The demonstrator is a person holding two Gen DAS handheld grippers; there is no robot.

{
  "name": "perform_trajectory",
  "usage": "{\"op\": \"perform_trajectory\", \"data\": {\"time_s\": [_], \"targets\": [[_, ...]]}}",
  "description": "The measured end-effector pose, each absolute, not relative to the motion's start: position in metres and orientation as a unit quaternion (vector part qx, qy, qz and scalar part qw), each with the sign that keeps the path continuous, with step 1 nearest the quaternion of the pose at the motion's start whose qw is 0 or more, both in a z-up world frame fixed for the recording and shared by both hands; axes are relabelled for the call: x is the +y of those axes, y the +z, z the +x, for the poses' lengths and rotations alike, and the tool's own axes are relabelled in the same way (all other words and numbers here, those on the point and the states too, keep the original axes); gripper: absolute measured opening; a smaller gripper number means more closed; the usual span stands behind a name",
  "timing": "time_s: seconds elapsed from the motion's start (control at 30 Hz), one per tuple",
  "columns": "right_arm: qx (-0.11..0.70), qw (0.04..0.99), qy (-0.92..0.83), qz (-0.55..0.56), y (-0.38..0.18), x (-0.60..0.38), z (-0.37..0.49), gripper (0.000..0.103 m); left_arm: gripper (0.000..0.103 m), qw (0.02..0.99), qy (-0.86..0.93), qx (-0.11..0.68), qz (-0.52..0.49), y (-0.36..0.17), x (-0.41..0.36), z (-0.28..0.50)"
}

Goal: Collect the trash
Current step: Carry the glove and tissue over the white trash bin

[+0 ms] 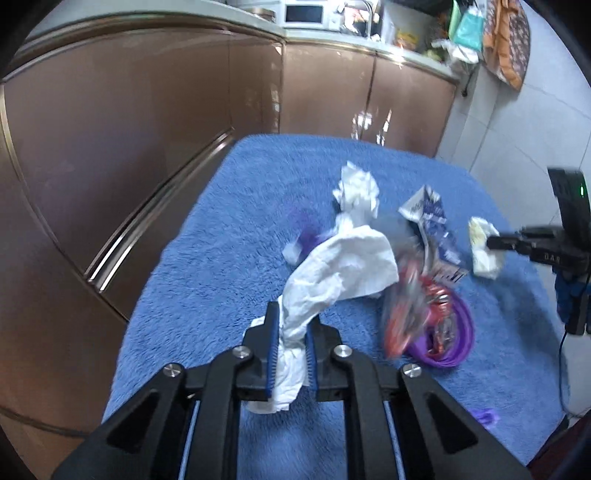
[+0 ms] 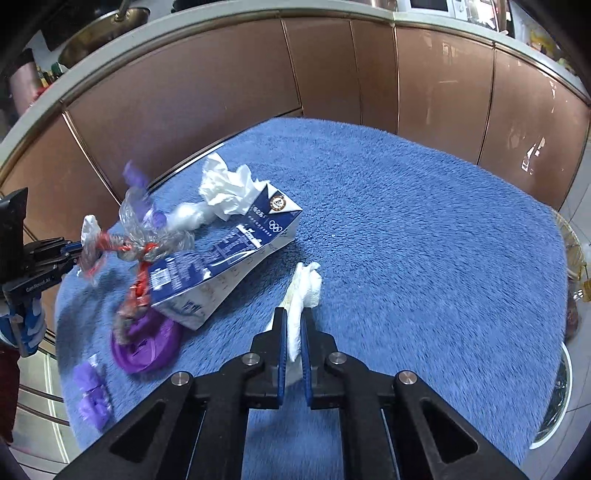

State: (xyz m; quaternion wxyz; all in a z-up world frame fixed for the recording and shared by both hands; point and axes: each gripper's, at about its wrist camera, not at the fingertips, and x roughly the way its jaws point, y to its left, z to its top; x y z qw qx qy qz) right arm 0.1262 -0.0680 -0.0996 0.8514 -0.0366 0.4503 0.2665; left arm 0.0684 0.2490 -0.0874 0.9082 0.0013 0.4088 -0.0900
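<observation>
In the left wrist view my left gripper [image 1: 294,314] is shut on a long white paper towel [image 1: 347,266] that trails off over the blue towel-covered table [image 1: 221,240]. My right gripper [image 2: 293,314] is shut on a small crumpled white tissue [image 2: 304,284]; from the left wrist view the right gripper [image 1: 493,242] shows at the right edge with that tissue [image 1: 484,251]. Between them lie a blue-and-white milk carton [image 2: 229,258], a red-and-clear plastic wrapper [image 1: 410,306], a purple lid [image 2: 147,347] and another crumpled tissue [image 2: 229,188]. The left gripper [image 2: 75,249] appears at the left edge, blurred.
Brown cabinet doors [image 2: 369,74] curve behind the table under a counter with a microwave [image 1: 304,14]. Small purple scraps [image 2: 92,391] lie near the table's front left edge. A washing machine door [image 2: 554,391] sits low at the right.
</observation>
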Motion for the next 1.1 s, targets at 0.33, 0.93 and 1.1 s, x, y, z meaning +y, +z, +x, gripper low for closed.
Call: {"op": "perform_trajectory", "data": {"time_s": [0.33, 0.93, 1.1], "targets": [[0.403, 0.875, 0.268, -0.013, -0.058, -0.098, 0.086, 0.007, 0.012, 0.928, -0.072, 0.365, -0.014, -0.028, 0.241, 0.024], [0.288, 0.943, 0.163, 0.034, 0.010, -0.229, 0.026, 0.007, 0.012, 0.915, -0.226, 0.335, 0.002, 0.046, 0.043, 0.066], [0.279, 0.954, 0.090, 0.055, 0.004, -0.284, 0.029, 0.007, 0.012, 0.889, -0.284, 0.358, 0.018, 0.035, -0.055, 0.104]]}}
